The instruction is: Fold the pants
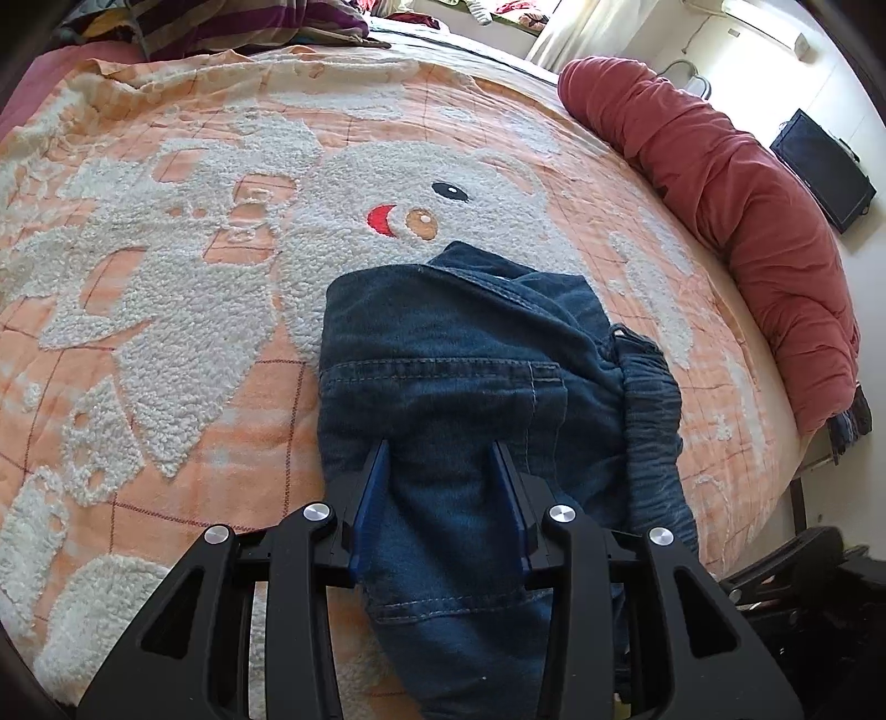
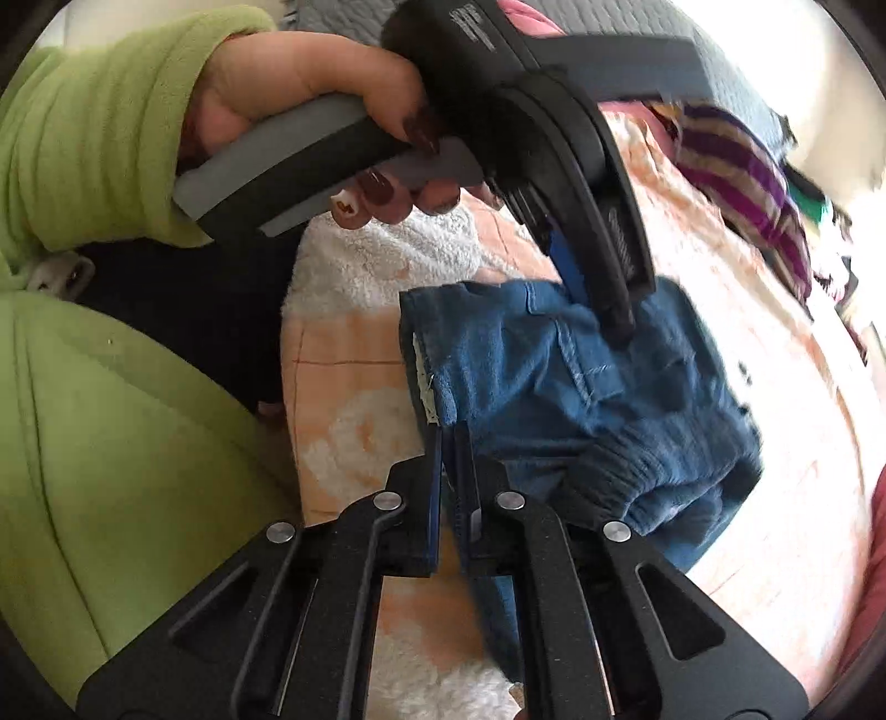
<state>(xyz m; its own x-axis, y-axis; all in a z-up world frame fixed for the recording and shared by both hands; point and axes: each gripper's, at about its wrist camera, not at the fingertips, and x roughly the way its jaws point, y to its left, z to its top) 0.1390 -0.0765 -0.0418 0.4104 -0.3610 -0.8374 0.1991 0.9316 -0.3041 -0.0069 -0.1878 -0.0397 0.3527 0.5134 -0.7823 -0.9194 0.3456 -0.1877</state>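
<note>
Dark blue denim pants [image 1: 443,343] lie folded in a compact bundle on an orange blanket [image 1: 166,343], with the elastic waistband [image 1: 653,399] on the right. My left gripper [image 1: 441,457] points down at the bundle; a thick fold of denim fills the gap between its blue pads. In the right wrist view a hand [image 2: 310,83] holds that left gripper [image 2: 603,310], its tips pressed into the pants [image 2: 554,376]. My right gripper [image 2: 448,435] has its jaws almost together at the near hem corner, pinching a thin edge of denim.
A rolled red quilt [image 1: 747,221] lies along the bed's right edge. Striped purple cloth [image 1: 249,27] is piled at the far end. A black screen [image 1: 825,166] stands beyond the bed. The person's green sleeve [image 2: 83,138] and body fill the left of the right wrist view.
</note>
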